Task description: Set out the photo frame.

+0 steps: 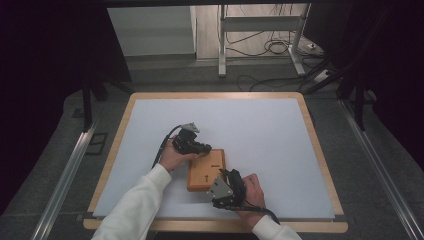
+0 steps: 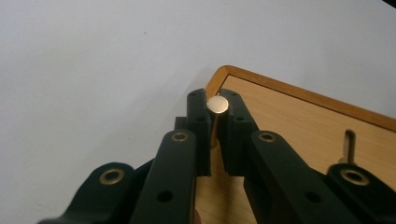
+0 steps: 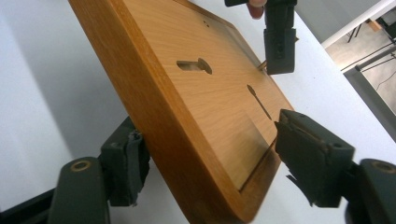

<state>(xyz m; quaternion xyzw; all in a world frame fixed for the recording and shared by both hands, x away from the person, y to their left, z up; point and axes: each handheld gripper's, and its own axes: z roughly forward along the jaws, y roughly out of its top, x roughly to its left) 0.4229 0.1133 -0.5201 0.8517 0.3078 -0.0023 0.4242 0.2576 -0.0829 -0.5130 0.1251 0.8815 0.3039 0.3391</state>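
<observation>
A: Left hand [image 1: 171,156] pose?
B: It comes in from the near edge of the desk, white sleeve [image 1: 135,205], wrist bent toward the wooden board [image 1: 206,170]. Left gripper [image 1: 199,148] sits at the board's far left corner, pointing across it.

A: Jaws there?
B: Narrow, clamped on a small brass pin [image 2: 217,112] that stands upright at that corner of the board [image 2: 299,126]. Round pin head sits between the jaw tips of the left gripper [image 2: 215,122].

A: Right side?
B: Right hand [image 1: 254,192] is at the near right corner of the board, palm turned toward it. Right gripper [image 1: 223,186] points along the board from the near end, grey plate on top.

A: Holding it?
B: Jaws straddle the near edge of the board [image 3: 196,107], one each side. Right gripper [image 3: 210,163] jaws stand fairly wide; can't tell if the pads actually press on the wood. From there the left gripper [image 3: 279,44] shows over the board's far end.

A: Board details?
B: Orange-brown wood, raised rim, keyhole-shaped slots [image 3: 194,66] cut in the face. In the right gripper view it runs tilted across the frame.

A: Surface, room?
B: Board lies on a white sheet [image 1: 260,135] covering the desk [image 1: 127,117], which has a light wood border. Beyond the desk, past the board: grey floor, a metal frame's legs [image 1: 222,45], loose black cables [image 1: 272,47]. Metal rails [image 1: 65,175] run along both sides of the desk. Dark surroundings left and right.
</observation>
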